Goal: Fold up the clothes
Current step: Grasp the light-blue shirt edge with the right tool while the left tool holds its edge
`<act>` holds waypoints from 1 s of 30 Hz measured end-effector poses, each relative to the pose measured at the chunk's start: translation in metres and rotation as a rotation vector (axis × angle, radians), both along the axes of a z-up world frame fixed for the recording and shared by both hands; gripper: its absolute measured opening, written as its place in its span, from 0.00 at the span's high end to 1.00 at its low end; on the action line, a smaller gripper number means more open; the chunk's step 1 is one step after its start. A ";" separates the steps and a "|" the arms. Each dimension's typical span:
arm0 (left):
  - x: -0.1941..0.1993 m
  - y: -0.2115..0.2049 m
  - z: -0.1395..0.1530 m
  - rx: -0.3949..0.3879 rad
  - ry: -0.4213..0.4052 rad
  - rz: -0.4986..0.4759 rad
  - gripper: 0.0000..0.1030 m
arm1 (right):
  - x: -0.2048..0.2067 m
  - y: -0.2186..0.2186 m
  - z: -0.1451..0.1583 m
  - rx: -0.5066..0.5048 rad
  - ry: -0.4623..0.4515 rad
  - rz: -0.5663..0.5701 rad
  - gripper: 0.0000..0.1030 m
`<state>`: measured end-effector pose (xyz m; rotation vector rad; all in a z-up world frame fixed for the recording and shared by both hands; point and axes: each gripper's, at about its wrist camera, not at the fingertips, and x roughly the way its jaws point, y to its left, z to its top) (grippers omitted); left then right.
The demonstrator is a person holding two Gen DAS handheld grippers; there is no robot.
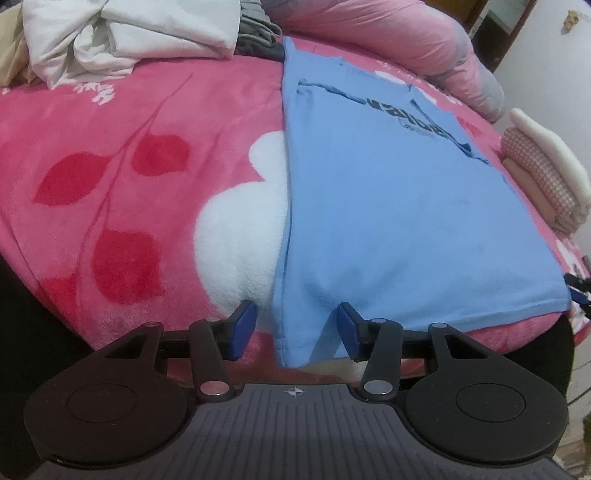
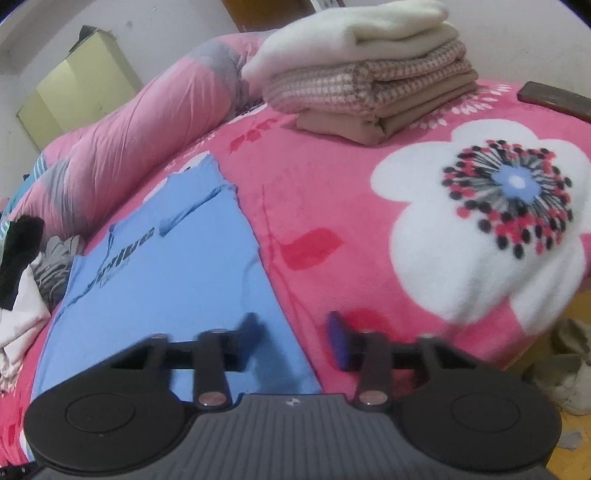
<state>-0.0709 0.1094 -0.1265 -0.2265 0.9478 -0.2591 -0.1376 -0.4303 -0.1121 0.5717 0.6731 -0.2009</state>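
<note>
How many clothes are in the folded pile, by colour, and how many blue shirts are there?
Cream folded piece: 1
Pink checked folded piece: 1
Tan folded piece: 1
Blue shirt: 1
Total: 4

We see dark printed lettering on the blue T-shirt (image 1: 388,206), but it is upside down and partly folded under. We cannot read any word of it.
</note>
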 end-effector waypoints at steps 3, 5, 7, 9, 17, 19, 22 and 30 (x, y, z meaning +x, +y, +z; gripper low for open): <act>0.000 -0.004 -0.001 0.022 -0.003 0.004 0.53 | -0.012 -0.007 -0.003 0.076 -0.015 0.005 0.79; 0.001 -0.005 -0.001 0.023 0.000 0.001 0.49 | -0.015 -0.009 -0.004 0.106 -0.018 0.010 0.80; 0.001 -0.006 -0.001 0.025 0.002 -0.006 0.48 | -0.017 -0.011 -0.006 0.129 -0.021 0.016 0.80; -0.001 -0.006 0.000 0.029 -0.006 0.000 0.53 | -0.018 -0.012 -0.005 0.157 -0.034 0.019 0.88; -0.003 0.010 0.002 -0.081 0.014 0.038 0.90 | -0.020 -0.017 -0.003 0.263 -0.079 0.013 0.94; -0.002 0.009 -0.001 -0.092 0.029 0.033 0.87 | -0.019 -0.021 -0.011 0.322 -0.070 0.002 0.93; -0.001 0.008 -0.001 -0.111 0.024 0.017 0.73 | -0.021 -0.025 -0.022 0.412 -0.075 -0.008 0.86; -0.007 -0.001 0.002 -0.095 -0.050 -0.049 0.70 | -0.023 -0.019 -0.016 0.452 -0.170 0.029 0.83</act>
